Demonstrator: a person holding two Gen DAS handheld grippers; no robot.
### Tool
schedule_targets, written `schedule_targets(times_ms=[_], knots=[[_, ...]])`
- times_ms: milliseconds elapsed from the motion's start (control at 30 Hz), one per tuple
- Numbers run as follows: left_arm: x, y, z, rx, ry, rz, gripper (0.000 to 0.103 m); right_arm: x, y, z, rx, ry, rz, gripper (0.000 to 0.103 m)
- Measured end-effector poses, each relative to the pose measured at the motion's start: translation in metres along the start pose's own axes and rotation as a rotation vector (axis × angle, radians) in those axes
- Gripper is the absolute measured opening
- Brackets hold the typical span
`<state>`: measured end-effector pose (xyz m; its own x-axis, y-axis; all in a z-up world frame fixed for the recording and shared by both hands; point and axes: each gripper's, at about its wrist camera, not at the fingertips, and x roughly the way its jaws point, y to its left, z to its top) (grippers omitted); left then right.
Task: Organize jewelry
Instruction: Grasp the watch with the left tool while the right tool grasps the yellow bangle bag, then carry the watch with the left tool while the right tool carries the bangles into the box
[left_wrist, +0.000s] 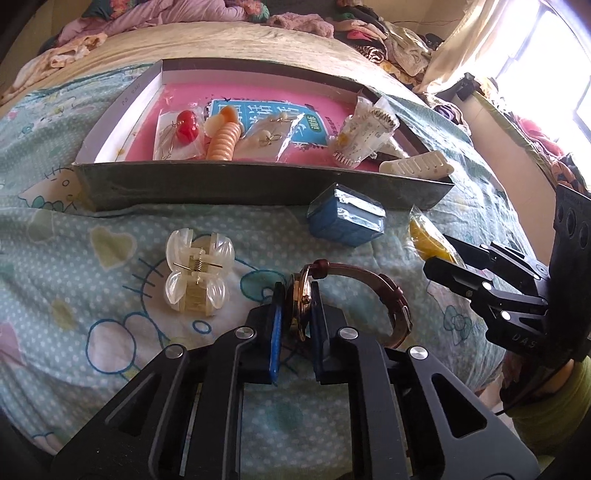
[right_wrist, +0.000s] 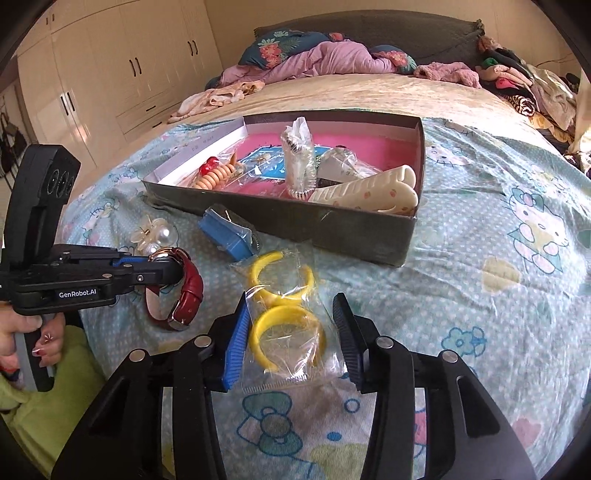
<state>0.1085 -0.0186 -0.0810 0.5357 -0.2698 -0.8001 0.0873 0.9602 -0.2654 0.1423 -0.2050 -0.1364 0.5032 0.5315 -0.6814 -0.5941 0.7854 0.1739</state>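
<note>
Clearly, from the left wrist view, our left gripper (left_wrist: 297, 295) has its jaws clamped on the watch (left_wrist: 301, 295), pinching the gold-rimmed case edge-on while the glossy brown strap arcs free over the bed (left_wrist: 92, 236). We should lift it straight and steady so the smooth case doesn't slip, then carry it to the cardboard box (left_wrist: 258, 186). A ribbed translucent hair claw (left_wrist: 197, 273) lies near.

From the right wrist view, our right gripper (right_wrist: 291, 328) has its jaws apart around a crinkly clear bag of yellow bangles (right_wrist: 284, 314); the left pad seems to touch the plastic, though glare hinders us.
</note>
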Motion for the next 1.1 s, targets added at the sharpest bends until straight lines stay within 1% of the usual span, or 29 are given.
schedule_targets(times_ms=[100,267,433,767,1100], knots=[[-0.014,-0.001,-0.003,0.016,-0.038,0.003,0.006,-0.012,0.004,0.001,-0.004,-0.021,0.0,0.042],[-0.033,0.001,-0.002,0.031,-0.091,0.051,0.006,-0.024,0.015,0.008,-0.03,-0.046,0.017,0.042],[-0.049,0.006,0.001,0.03,-0.127,0.076,0.006,-0.029,0.03,0.018,-0.058,-0.066,0.041,0.042],[-0.066,0.018,0.007,0.015,-0.165,0.103,0.006,-0.025,0.057,0.043,-0.103,-0.099,0.088,0.042],[-0.068,0.028,0.017,0.007,-0.181,0.117,0.006,-0.014,0.065,0.068,-0.126,-0.13,0.099,0.042]])
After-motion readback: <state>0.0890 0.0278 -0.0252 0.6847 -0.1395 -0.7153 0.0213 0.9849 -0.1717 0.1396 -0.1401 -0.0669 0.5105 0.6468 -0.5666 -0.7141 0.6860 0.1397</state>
